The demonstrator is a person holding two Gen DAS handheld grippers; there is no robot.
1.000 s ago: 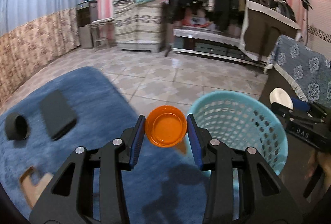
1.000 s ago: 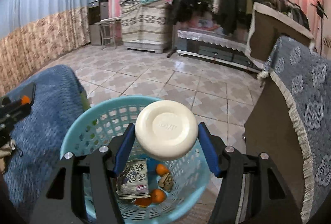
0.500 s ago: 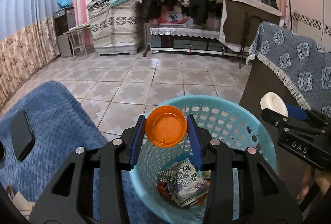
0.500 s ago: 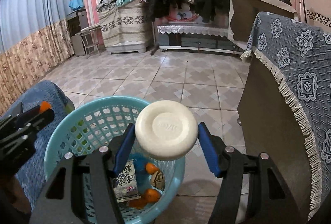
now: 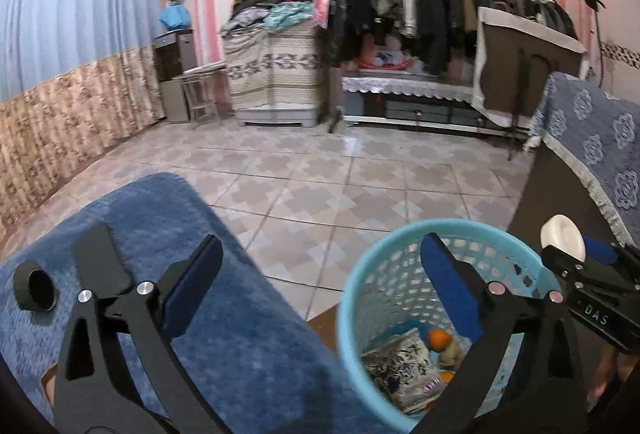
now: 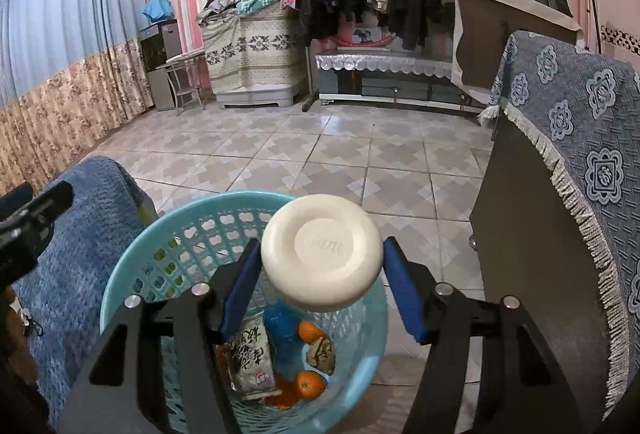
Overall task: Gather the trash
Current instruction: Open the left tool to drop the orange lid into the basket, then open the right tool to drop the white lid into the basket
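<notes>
Over the turquoise basket (image 6: 120,286) my right gripper (image 6: 322,288) pinches a white lid (image 6: 322,258) not yet dropped, while my left gripper (image 5: 320,286) hangs with jaws opening and nothing between them. Wrappers and orange peel (image 6: 308,384) already lie inside — a black block (image 5: 100,258) and black ring (image 5: 34,284) remain on the blue blanket (image 5: 248,338). Beyond: tiled floor (image 5: 320,169), clothes rack (image 5: 440,5), pink-striped walls.

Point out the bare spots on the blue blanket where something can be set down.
Free: the wide stretch of blue blanket between the black slab and the basket. Crowded: the far-left edge, where the black ring sits beside the slab.
</notes>
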